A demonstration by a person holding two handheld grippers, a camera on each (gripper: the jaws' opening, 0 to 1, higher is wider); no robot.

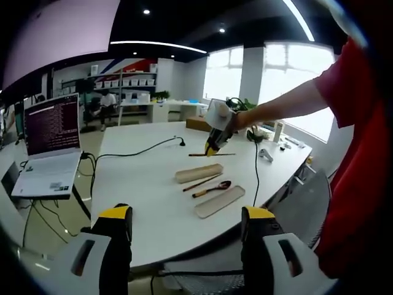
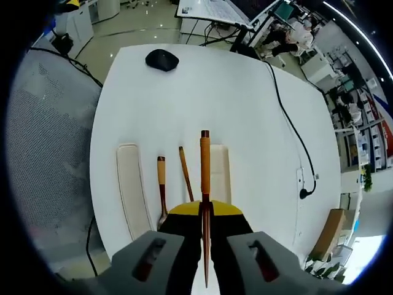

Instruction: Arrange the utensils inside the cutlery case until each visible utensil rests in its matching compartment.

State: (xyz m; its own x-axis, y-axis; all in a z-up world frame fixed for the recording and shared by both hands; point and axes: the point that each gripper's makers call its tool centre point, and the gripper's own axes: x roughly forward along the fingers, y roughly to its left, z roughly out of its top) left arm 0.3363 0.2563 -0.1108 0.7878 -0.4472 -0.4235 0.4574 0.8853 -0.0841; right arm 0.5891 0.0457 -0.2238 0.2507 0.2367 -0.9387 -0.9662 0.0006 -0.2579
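On the white table (image 1: 141, 184) lie a beige cutlery case base (image 1: 198, 173), a wooden chopstick (image 1: 201, 182), a brown spoon (image 1: 212, 188) and the case's flat lid (image 1: 219, 201), side by side. Above them my right gripper (image 1: 212, 149) holds a second chopstick (image 1: 212, 154) level in the air. In the right gripper view that gripper (image 2: 205, 212) is shut on this chopstick (image 2: 204, 166), over the case base (image 2: 221, 175), with the loose chopstick (image 2: 185, 173), spoon (image 2: 161, 184) and lid (image 2: 134, 190) to its left. My left gripper (image 1: 187, 215) hangs open before the table's near edge, holding nothing.
A black cable (image 1: 141, 149) runs across the table, and a laptop (image 1: 52, 126) stands on a desk to the left. A black mouse (image 2: 162, 59) lies at the table's far end. A mesh chair (image 2: 49, 123) stands beside the table. The person's red sleeve (image 1: 362, 123) is on the right.
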